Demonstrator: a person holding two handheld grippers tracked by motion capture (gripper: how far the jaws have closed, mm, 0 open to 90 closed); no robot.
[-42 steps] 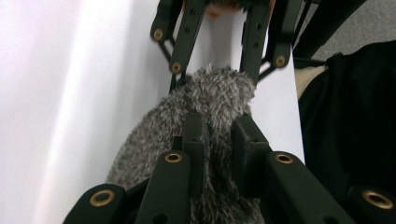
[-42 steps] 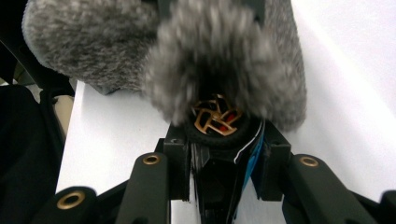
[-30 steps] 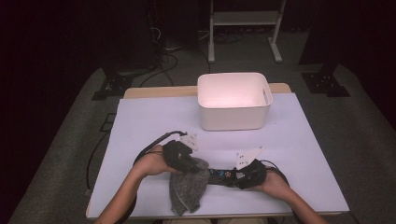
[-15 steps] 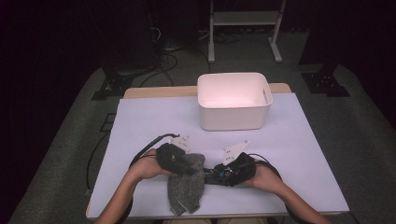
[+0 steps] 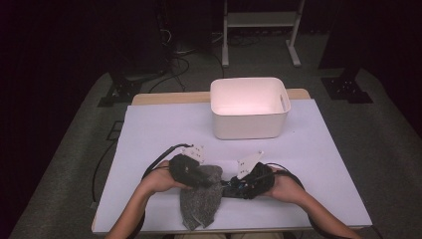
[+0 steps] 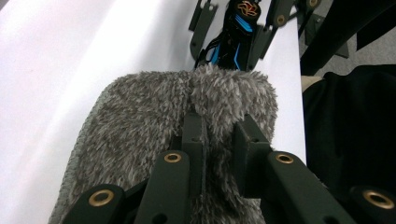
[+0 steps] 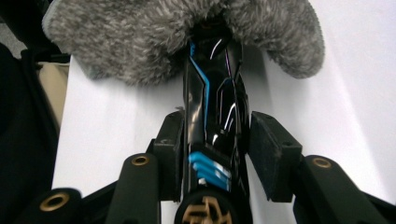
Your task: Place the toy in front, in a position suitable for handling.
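A grey fluffy cloth pouch [image 5: 201, 201] lies near the table's front edge. My left gripper [image 5: 201, 178] is shut on its upper edge, and in the left gripper view the pads [image 6: 194, 135] pinch the fluff [image 6: 140, 112]. A glossy black and blue object [image 7: 212, 93] points into the pouch's mouth [image 7: 140, 28]. It lies between the jaws of my right gripper [image 7: 215, 140], which have just been closing. One pad touches it and a thin gap shows at the other. From above, the right gripper [image 5: 234, 188] faces the left one, with the object [image 5: 230, 189] between them.
A white rectangular bin [image 5: 249, 107] stands at the far middle of the white table [image 5: 164, 129]. The person's forearms come in over the front edge. Cables loop beside both hands. A dark floor and stands lie beyond the table.
The right gripper has shifted a little left toward the pouch with the black object between its jaws. The left gripper keeps its hold and has barely moved.
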